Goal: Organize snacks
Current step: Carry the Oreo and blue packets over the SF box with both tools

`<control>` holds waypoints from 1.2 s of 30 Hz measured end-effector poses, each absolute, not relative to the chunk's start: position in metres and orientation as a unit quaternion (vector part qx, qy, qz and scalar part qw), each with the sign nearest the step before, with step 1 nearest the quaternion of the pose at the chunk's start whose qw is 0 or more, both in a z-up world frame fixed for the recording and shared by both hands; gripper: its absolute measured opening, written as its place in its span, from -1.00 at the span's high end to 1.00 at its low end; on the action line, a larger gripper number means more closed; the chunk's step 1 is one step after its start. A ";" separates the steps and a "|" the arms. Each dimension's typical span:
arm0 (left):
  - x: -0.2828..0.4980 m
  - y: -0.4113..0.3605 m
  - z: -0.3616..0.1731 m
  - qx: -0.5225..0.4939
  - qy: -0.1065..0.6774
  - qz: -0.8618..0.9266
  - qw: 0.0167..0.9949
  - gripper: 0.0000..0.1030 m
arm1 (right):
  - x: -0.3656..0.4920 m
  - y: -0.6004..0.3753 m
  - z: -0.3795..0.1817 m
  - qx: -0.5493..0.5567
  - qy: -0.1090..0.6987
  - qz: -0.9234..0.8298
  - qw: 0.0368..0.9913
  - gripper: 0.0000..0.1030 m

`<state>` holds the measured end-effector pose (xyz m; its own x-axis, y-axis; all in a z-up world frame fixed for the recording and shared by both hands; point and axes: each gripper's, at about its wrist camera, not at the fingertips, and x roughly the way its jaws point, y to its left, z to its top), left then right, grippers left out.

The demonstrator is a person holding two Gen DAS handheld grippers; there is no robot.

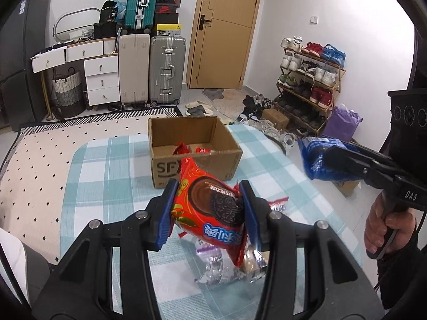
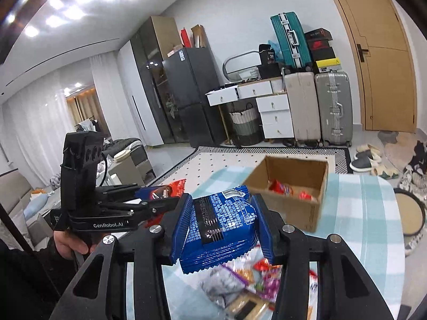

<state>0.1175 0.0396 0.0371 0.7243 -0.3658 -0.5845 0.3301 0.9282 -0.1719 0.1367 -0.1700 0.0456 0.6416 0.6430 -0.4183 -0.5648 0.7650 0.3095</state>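
Observation:
My left gripper (image 1: 209, 208) is shut on a red cookie packet (image 1: 210, 208) and holds it above the table, short of the open cardboard box (image 1: 197, 165). The box holds a few red snack packets (image 1: 184, 148). My right gripper (image 2: 222, 226) is shut on a blue snack packet (image 2: 221, 226), also lifted above the table; it shows at the right of the left wrist view (image 1: 324, 160). The box shows in the right wrist view (image 2: 293, 200) ahead and to the right. Loose wrapped snacks (image 1: 226, 264) lie on the table under both grippers (image 2: 248, 285).
The table has a blue-and-white checked cloth (image 1: 106, 176). Beyond it lie a dotted rug (image 1: 40, 173), suitcases (image 1: 166, 69), white drawers (image 1: 102, 80), a door (image 1: 226, 32) and a shoe rack (image 1: 307, 85). A round stool (image 2: 411, 213) stands right of the table.

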 end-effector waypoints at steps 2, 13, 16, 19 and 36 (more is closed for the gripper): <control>0.130 0.041 0.045 -0.042 0.324 -0.196 0.925 0.16 | 0.147 -0.169 0.053 0.076 0.258 0.337 0.902 0.11; 0.202 0.028 0.090 -0.050 0.323 -0.193 0.925 0.16 | 0.224 -0.170 0.084 0.100 0.267 0.336 0.898 0.11; 0.229 0.022 0.100 -0.048 0.322 -0.190 0.926 0.16 | 0.250 -0.172 0.091 0.108 0.270 0.331 0.898 0.11; 0.255 0.017 0.105 -0.044 0.326 -0.182 0.927 0.16 | 0.279 -0.172 0.094 0.108 0.277 0.322 0.899 0.11; 0.430 -0.014 0.017 -0.025 0.398 -0.157 0.904 0.16 | 0.419 -0.154 -0.002 0.082 0.378 0.269 0.882 0.11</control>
<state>0.4297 -0.0139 0.0167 0.6341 -0.3030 -0.7114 0.2633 0.9496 -0.1698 0.4194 -0.1545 -0.0021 0.5690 0.5373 -0.6225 -0.4133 0.8413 0.3483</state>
